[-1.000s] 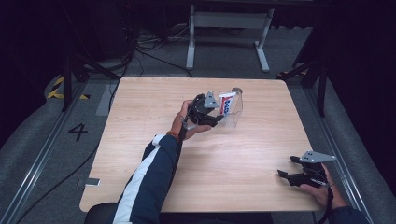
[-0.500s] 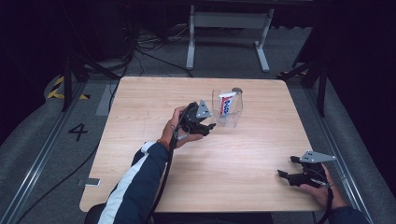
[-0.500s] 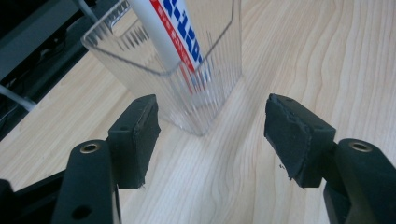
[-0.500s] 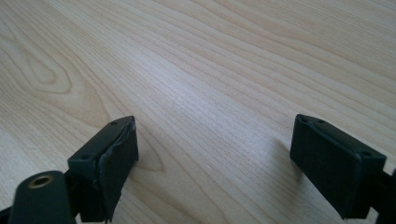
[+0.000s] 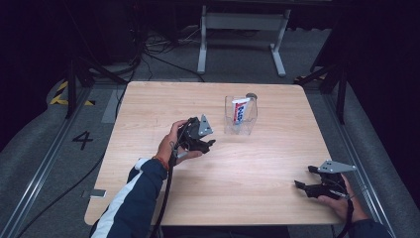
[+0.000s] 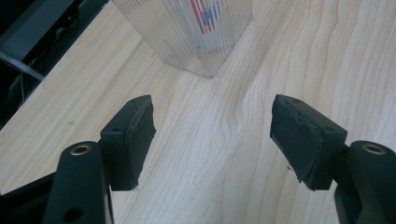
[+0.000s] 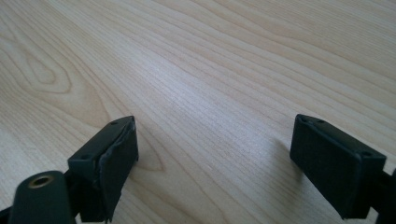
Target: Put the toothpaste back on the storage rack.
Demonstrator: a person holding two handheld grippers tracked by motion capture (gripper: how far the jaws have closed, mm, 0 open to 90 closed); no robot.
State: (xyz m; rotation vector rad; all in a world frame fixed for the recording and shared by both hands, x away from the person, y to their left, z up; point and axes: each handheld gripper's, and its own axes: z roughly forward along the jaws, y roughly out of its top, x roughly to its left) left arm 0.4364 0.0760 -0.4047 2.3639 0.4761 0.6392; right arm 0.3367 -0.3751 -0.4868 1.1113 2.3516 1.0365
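Left gripper (image 5: pixel 207 145) mid-counter, jaws wide apart, empty, near clear ribbed plastic container (image 5: pixel 239 116) holding white red-blue tube (image 5: pixel 239 110). Right gripper (image 5: pixel 303 177) gaping, empty, near front-right edge of light wooden counter (image 5: pixel 257 168).

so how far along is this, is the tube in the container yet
Looks done: the toothpaste tube stands inside the clear container on the table. In hand: nothing; the left tool is open beside the container, and the right tool is open near the table's edge. Nothing else seems left.

Navy sleeve (image 5: pixel 130 198) with a white stripe; each black hand-held gripper (image 5: pixel 207 145) bears a grey triangular plate.
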